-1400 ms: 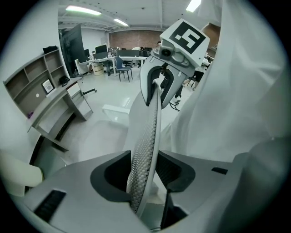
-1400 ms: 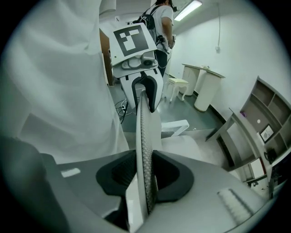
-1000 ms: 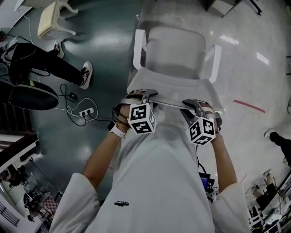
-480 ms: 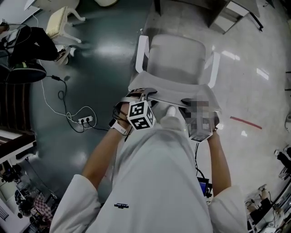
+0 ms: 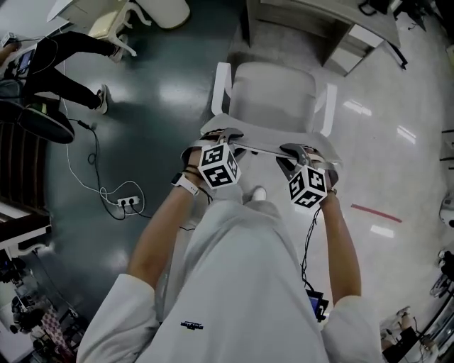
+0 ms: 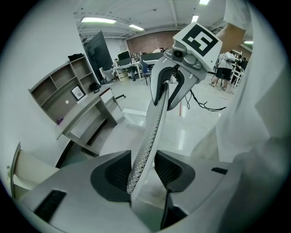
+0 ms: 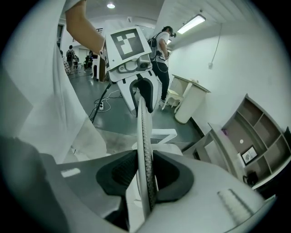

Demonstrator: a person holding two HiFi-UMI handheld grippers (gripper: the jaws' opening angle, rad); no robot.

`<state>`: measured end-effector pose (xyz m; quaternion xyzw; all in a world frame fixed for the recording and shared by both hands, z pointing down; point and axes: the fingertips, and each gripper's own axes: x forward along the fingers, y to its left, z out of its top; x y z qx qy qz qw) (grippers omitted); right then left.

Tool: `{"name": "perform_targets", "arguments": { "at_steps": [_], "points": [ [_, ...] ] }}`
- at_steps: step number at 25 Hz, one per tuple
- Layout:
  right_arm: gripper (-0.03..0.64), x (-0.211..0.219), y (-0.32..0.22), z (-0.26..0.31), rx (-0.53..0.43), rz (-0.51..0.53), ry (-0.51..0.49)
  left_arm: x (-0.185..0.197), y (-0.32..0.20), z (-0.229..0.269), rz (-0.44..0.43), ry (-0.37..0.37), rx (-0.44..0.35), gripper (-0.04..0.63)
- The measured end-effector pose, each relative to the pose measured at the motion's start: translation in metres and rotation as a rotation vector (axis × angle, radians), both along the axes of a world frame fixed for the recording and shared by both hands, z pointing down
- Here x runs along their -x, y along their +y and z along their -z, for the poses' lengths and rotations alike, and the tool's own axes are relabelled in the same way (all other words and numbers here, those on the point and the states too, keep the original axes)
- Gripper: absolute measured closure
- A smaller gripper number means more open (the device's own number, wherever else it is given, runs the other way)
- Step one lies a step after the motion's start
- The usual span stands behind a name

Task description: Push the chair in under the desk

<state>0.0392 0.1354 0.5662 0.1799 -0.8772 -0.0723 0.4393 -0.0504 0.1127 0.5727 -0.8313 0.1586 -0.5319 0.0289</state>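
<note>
L gripper & R gripper each clamped on top edge of mesh backrest, chair at 12 o'clock from the person, desk further out at 12, chair not yet under it

Left gripper is clamped on, its dark ribbed pads pressing from either side on the thin perforated top edge of the chair. That edge runs straight out from between the jaws and up to the right gripper, which bites on the same edge farther along, its marker cube riding on top. Ahead and left of the jaws stands the desk with an open shelf unit above it. Glossy pale floor lies beyond the jaws, and a white garment fills the right side.
</note>
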Motion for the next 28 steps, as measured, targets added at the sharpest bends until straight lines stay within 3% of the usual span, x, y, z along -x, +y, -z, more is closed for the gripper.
{"name": "perform_targets", "arguments": {
  "at_steps": [9,28],
  "points": [
    [0.505,-0.006,-0.094,0.002,-0.032,-0.016,0.008,-0.007,-0.094,0.003,-0.022,0.021,-0.037,0.434],
    [0.505,-0.023,-0.296,0.015,-0.003,-0.139,0.038,-0.026,-0.304,0.019,-0.12,0.046,-0.073,0.43]
  ]
}}
